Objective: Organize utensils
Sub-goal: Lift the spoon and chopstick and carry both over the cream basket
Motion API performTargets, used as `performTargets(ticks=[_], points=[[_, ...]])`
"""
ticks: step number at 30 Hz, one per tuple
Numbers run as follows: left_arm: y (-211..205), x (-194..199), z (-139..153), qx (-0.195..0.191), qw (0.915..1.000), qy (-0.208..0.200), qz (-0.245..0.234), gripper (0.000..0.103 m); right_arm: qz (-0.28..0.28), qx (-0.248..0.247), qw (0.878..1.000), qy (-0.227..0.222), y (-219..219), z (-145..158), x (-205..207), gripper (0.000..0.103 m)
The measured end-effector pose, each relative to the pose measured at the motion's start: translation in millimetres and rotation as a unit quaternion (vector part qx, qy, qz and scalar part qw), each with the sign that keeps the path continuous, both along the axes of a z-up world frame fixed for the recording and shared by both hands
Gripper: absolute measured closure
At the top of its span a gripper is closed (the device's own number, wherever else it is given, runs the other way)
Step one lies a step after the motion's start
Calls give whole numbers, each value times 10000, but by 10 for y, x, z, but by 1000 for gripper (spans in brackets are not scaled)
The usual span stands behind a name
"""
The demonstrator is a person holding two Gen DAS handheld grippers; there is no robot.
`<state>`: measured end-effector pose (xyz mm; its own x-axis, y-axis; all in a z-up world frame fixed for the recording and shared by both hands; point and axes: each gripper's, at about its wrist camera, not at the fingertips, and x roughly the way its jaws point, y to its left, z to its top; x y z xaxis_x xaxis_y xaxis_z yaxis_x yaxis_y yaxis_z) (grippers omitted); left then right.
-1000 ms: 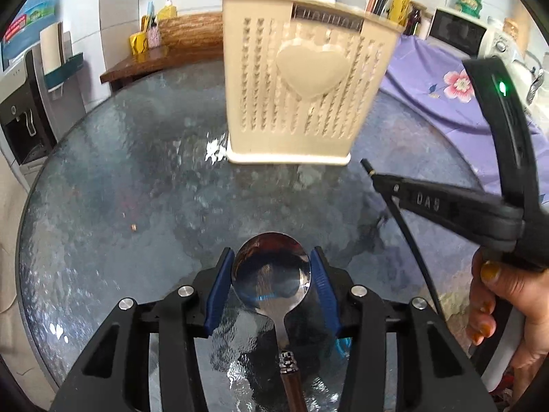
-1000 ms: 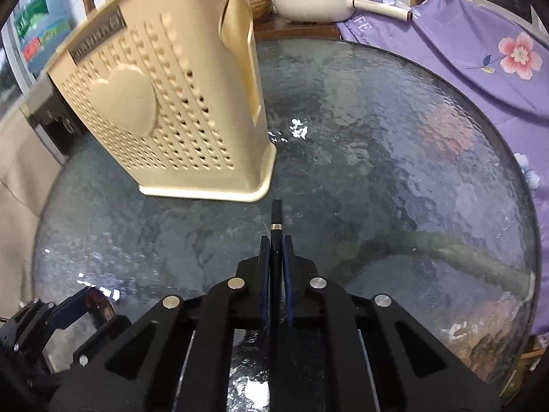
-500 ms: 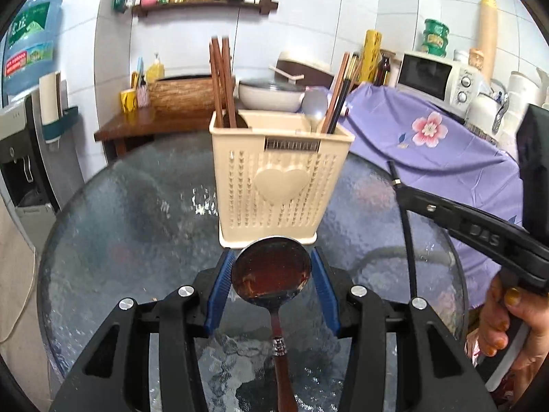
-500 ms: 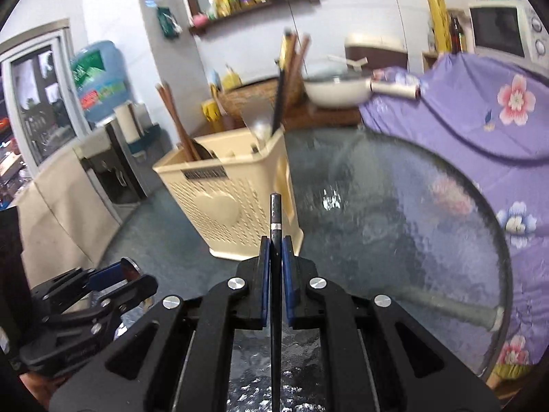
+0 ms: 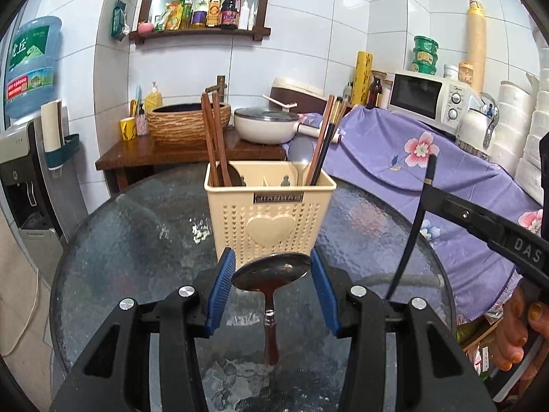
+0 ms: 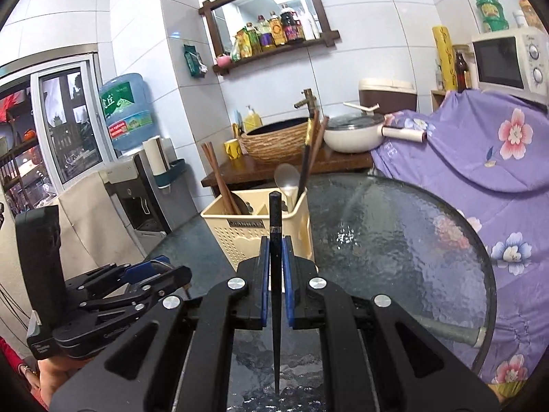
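The left gripper [image 5: 272, 274] holds a spoon [image 5: 271, 271] by its bowl, one blue pad on each side of the rim. The bowl is polished metal, oval and shallow, and it mirrors a reddish-brown tint in its hollow. A thin metal neck runs back from the bowl toward the camera to a small silver collar, and behind that comes a reddish-brown handle that hangs over the glass table [image 5: 130, 240].

The right gripper [image 6: 274, 250] is clamped tight on a single black chopstick [image 6: 275, 219]. The stick is slim and dark, with a pale band just above the pads. Its blunt square end stands up past the fingertips, and its thin pointed end reaches down toward the camera. In the left wrist view the same stick shows at the right, slanting across in front of the purple flowered cloth [image 5: 394, 158], with the hand [image 5: 518, 329] that holds that gripper visible at the edge.

Beyond both grippers a cream plastic utensil holder [image 5: 271, 219] stands upright on the round textured glass table. Its front is pierced with rows of small holes and bears a raised heart and a small nameplate below the rim. Dividers split it into compartments. Brown chopsticks [image 5: 214, 137] lean in the left-hand compartment, and dark and brown chopsticks [image 5: 326, 137] lean in the right-hand one beside a pale spoon [image 6: 287, 178]. Both held utensils are in the air on the near side of the holder, apart from it.
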<state>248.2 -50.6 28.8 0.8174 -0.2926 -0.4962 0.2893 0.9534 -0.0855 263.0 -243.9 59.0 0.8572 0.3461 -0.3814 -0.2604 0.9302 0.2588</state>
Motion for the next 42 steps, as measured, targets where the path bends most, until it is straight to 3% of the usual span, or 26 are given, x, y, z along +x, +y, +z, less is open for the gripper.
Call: performTargets(ticks=[21, 29, 36, 42], points=[[-47, 206, 390, -191, 9994, -112, -259, 59, 374, -77, 9992, 106, 77, 297, 209, 95], [-6, 364, 882, -335, 9982, -390, -320, 59, 543, -111, 9984, -144, 87, 820, 319, 95], [39, 713, 1403, -361, 9967, -726, -39, 59, 394, -97, 9977, -543, 87, 1427, 588, 95], [46, 1011, 1486, -264, 9964, -786, 184, 59, 143, -197, 9969, -746, 111, 1625, 837, 95]])
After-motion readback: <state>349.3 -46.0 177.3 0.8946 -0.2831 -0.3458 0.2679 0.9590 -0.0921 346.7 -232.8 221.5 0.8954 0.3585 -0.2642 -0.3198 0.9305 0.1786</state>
